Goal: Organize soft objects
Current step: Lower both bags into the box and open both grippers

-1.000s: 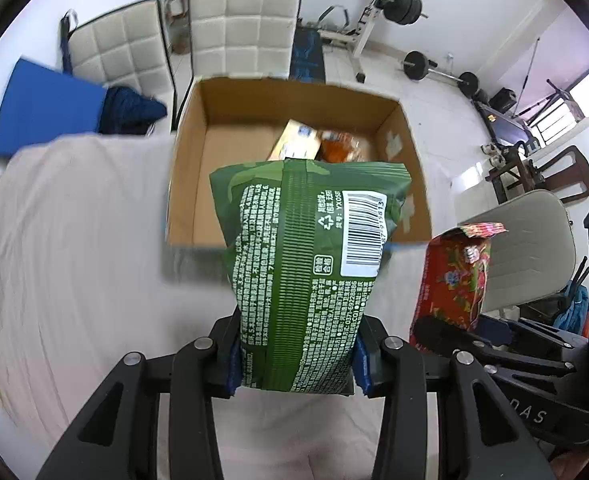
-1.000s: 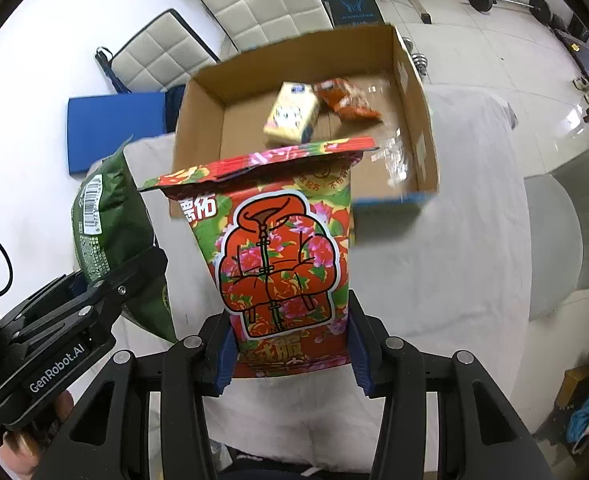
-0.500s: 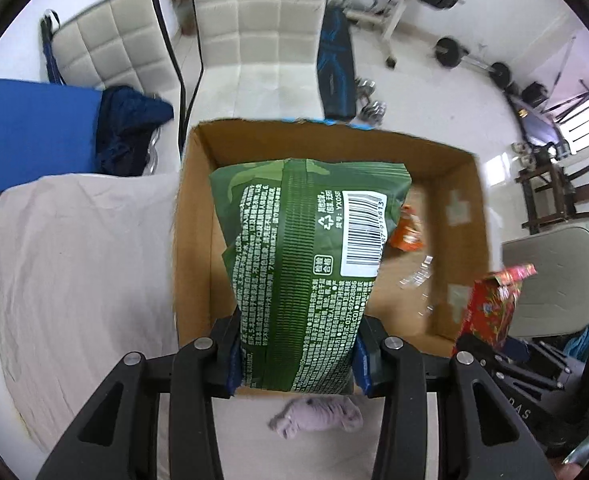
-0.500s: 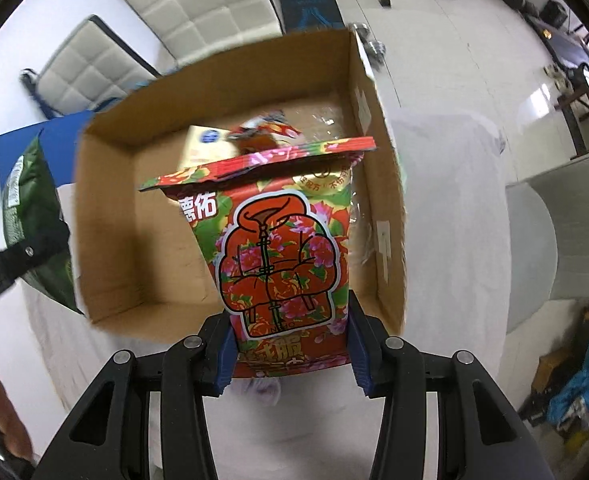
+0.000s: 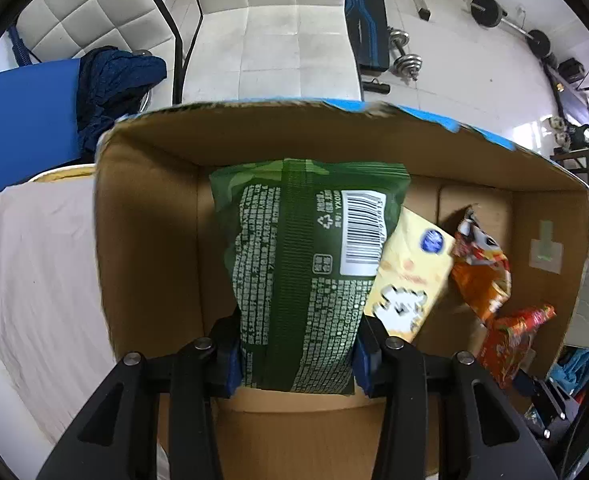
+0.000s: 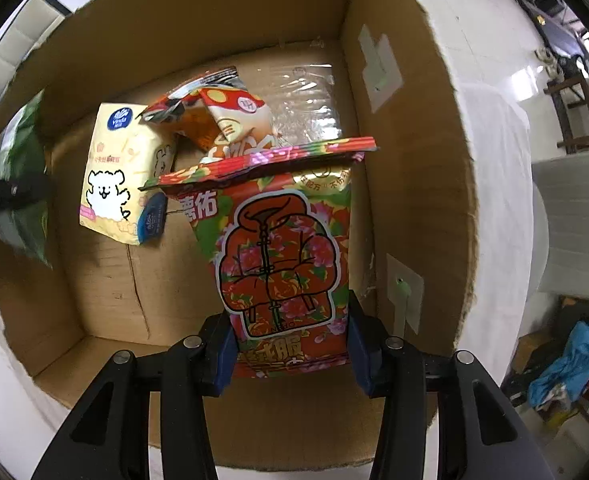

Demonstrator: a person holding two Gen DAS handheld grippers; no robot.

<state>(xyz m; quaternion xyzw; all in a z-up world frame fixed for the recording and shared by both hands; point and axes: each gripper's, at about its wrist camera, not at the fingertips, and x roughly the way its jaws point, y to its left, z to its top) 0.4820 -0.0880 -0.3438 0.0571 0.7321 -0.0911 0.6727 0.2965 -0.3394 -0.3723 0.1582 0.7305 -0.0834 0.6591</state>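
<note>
My left gripper (image 5: 296, 354) is shut on a green snack bag (image 5: 306, 256) and holds it inside the open cardboard box (image 5: 146, 216), toward its left side. My right gripper (image 6: 290, 354) is shut on a red floral bag (image 6: 282, 256) and holds it inside the same box (image 6: 410, 184), near its right wall. A yellow tissue pack (image 6: 122, 176) and an orange snack packet (image 6: 218, 116) lie on the box floor. The green bag (image 6: 22, 184) shows at the left in the right wrist view, and the red bag (image 5: 510, 340) at the lower right in the left wrist view.
The box stands on a table with a white cloth (image 5: 34, 272). Two white padded chairs (image 5: 278, 28) stand behind it, with a blue cushion (image 5: 22, 116) and dark garment (image 5: 114, 84). Gym weights (image 5: 406, 56) lie on the floor beyond. Clear plastic (image 6: 306, 104) lies in the box.
Both grippers moved forward and down, carrying their bags from above the table into the box. The box now fills both views.
</note>
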